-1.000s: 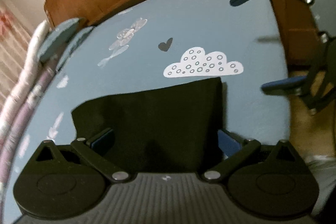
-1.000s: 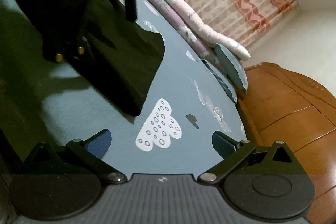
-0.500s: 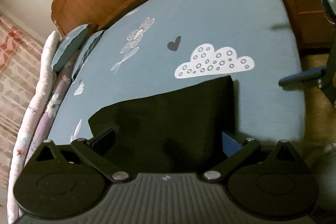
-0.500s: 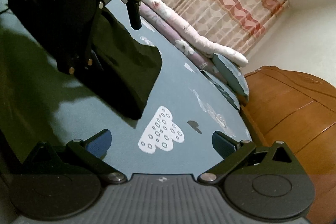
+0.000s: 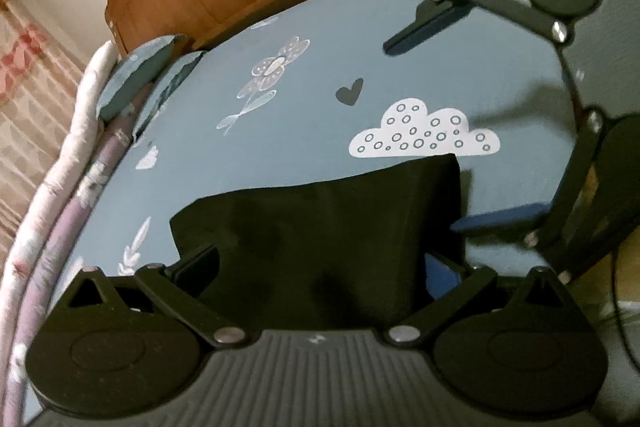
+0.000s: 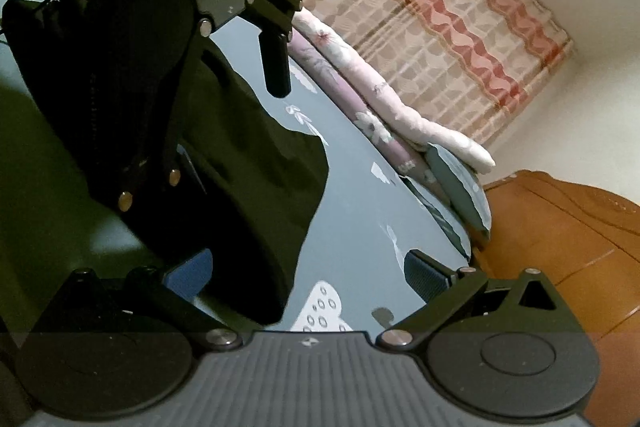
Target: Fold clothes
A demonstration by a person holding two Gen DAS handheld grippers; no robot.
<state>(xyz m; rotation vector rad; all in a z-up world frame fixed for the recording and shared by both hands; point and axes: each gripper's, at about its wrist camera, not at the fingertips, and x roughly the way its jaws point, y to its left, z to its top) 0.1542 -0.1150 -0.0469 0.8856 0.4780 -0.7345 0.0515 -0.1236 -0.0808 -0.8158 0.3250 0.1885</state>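
the black garment (image 5: 320, 227) lies on the bed (image 5: 320, 47) right between our left tongs (image 5: 320, 267), spread apart — our right tongs (image 6: 308, 275), also apart, sit beside its edge.

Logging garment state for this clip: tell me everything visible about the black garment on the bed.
The black garment is plain dark cloth, with no print or seams visible. It lies on the blue printed bedsheet, with a straight far edge just short of the white cloud print and a squared far right corner. Its near part runs between the open fingers of the left gripper; whether they touch it is unclear. From the right wrist view its edge looks wavy, and the right gripper hangs open beside it.
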